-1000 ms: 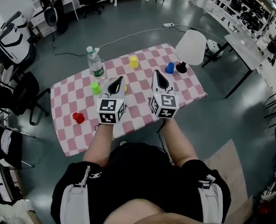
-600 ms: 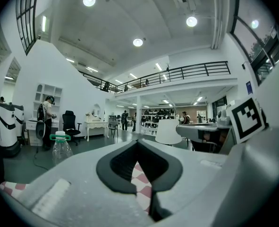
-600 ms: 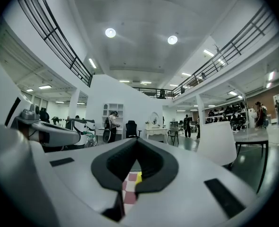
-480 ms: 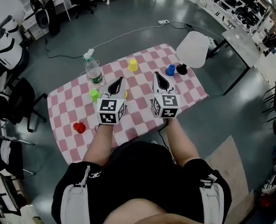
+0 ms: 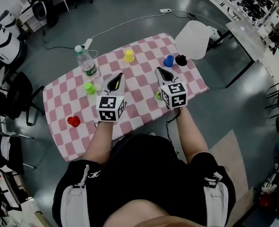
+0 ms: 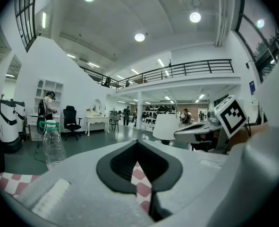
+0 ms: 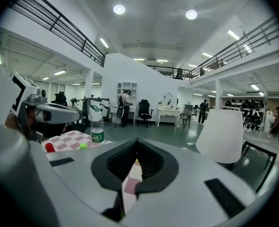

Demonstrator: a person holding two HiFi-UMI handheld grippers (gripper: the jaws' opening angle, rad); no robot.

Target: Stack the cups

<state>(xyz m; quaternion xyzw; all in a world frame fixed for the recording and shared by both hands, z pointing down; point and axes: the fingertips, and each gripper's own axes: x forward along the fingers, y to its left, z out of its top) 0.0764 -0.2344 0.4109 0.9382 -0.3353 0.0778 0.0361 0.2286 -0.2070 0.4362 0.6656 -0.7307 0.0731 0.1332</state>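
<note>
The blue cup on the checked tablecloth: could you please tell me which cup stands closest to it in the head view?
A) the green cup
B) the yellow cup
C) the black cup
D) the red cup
C: in the head view the black cup stands close beside the blue cup, just to its right in the picture, nearer than any other cup.

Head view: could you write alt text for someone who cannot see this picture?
Seen from above, a person holds a left gripper and right gripper, jaws shut and empty, over a pink-and-white checked table. Scattered on it are a red cup, green cup, yellow cup, blue cup and black cup, none stacked, plus a water bottle.
</note>
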